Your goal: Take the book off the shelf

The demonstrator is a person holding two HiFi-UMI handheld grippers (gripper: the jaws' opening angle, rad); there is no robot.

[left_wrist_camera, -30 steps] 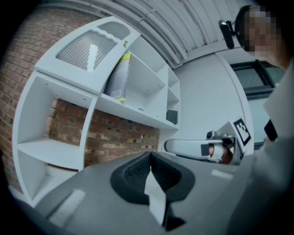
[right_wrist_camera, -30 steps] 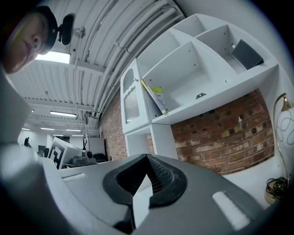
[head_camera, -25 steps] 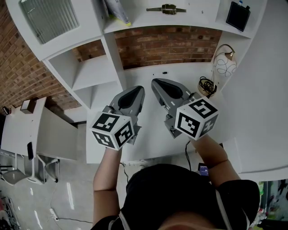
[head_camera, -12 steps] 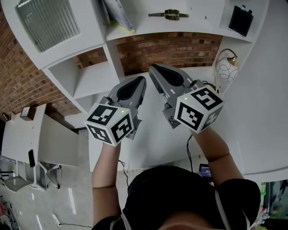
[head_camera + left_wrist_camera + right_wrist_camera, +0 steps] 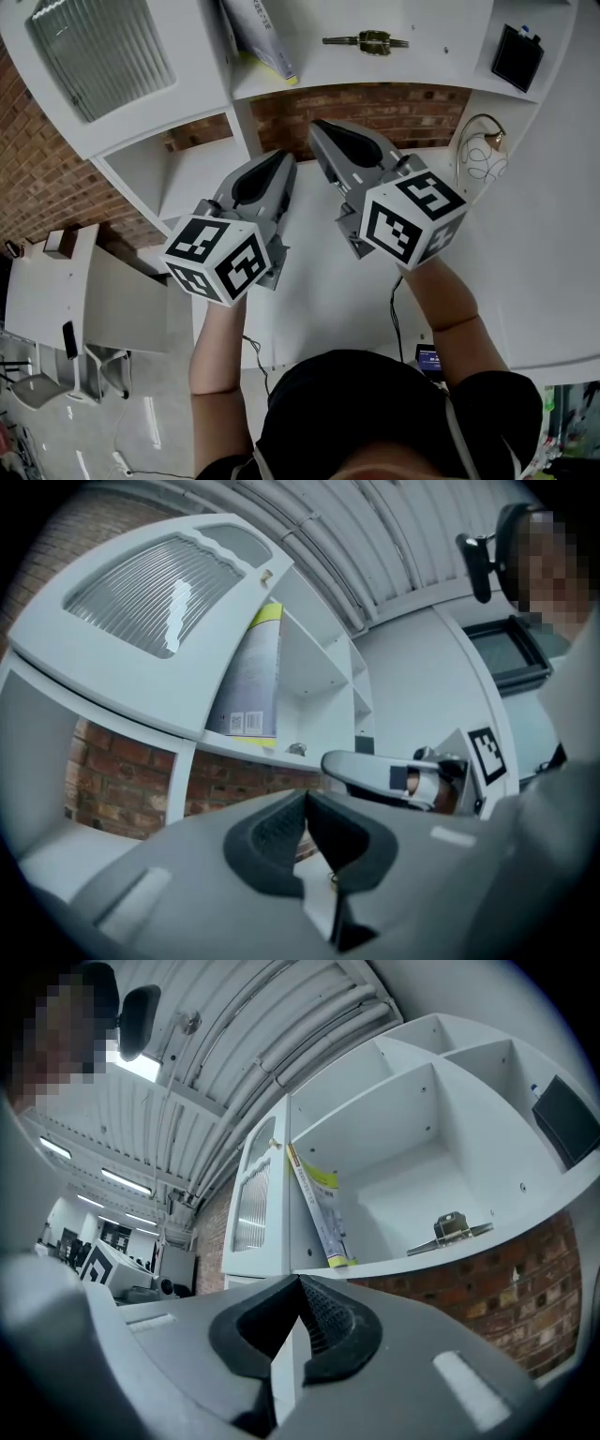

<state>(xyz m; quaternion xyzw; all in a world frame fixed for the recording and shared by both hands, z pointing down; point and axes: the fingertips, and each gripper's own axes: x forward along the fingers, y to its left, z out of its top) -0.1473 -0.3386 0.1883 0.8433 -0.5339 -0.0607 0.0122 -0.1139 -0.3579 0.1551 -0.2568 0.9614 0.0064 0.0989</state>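
A thin grey book with a yellow-green edge point(image 5: 258, 36) leans against the left wall of a white shelf compartment point(image 5: 394, 66); it also shows in the left gripper view point(image 5: 251, 672) and the right gripper view point(image 5: 317, 1206). My left gripper point(image 5: 286, 161) and right gripper point(image 5: 321, 128) are held side by side below that shelf, in front of the brick wall. Both are shut with nothing between their jaws. Neither touches the book.
A metal clip point(image 5: 367, 41) lies on the same shelf right of the book. A ribbed glass cabinet door point(image 5: 98, 47) is at the left. A black device point(image 5: 518, 56) stands in the right compartment. A wire lamp point(image 5: 480, 150) sits on the desk.
Both grippers have risen from over the desk toward the shelf with the book, staying side by side and shut.
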